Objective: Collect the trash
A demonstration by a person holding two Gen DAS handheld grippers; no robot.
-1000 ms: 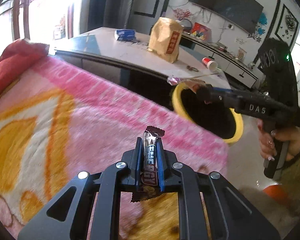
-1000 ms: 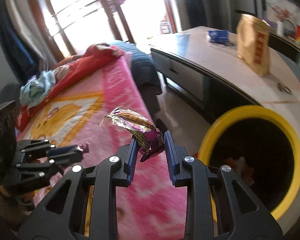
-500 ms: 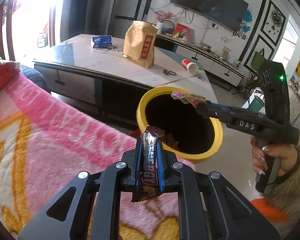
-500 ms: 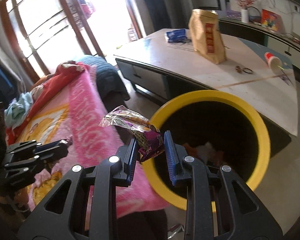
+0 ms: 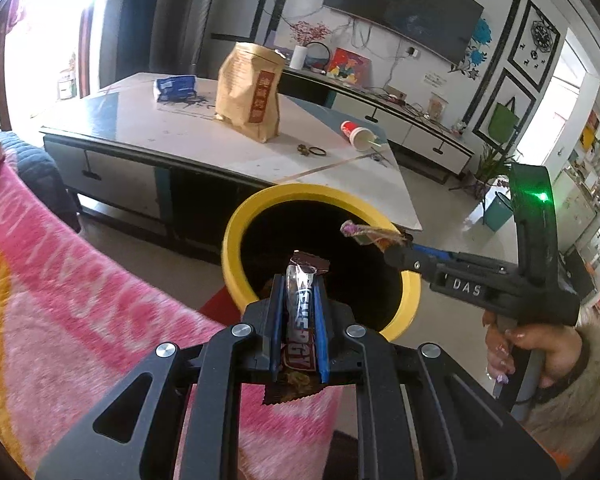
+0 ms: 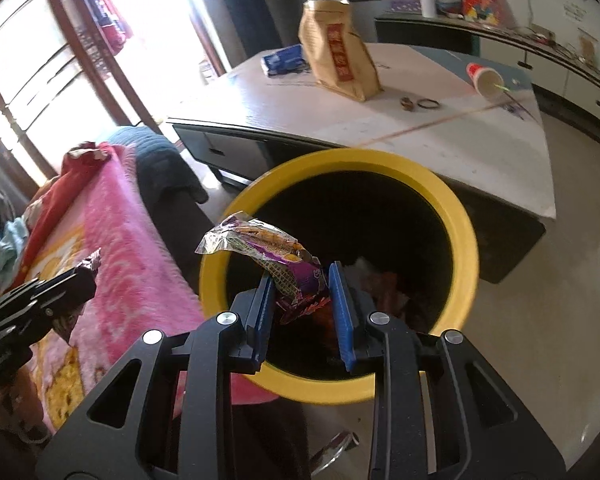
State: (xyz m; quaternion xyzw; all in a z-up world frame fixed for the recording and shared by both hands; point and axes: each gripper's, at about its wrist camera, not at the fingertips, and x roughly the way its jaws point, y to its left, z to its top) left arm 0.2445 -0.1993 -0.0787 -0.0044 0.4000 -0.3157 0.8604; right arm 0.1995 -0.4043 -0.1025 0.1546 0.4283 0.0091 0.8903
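Note:
My left gripper (image 5: pixel 298 284) is shut on a brown and silver candy bar wrapper (image 5: pixel 300 308), which stands upright between the blue pads just at the near rim of the yellow bin (image 5: pixel 236 240). My right gripper (image 6: pixel 301 274) is shut on a crumpled purple snack wrapper (image 6: pixel 268 244) and hangs over the bin's (image 6: pixel 460 232) dark opening, where some trash lies at the bottom. In the left wrist view the right gripper (image 5: pixel 400 246) reaches in from the right with the purple wrapper (image 5: pixel 366 232) above the bin. The left gripper (image 6: pixel 82 276) shows at the left edge of the right wrist view.
A pink blanket (image 5: pixel 60 300) covers the sofa left of the bin. Behind the bin is a low white table (image 5: pixel 180 132) with a brown paper bag (image 5: pixel 250 92), a blue packet (image 5: pixel 176 86) and a tipped red cup (image 5: pixel 356 132). A person's hand (image 5: pixel 532 344) grips the right handle.
Both grippers have moved from above the pink blanket toward the yellow bin, each still holding its wrapper. The purple wrapper now hangs over the bin's opening.

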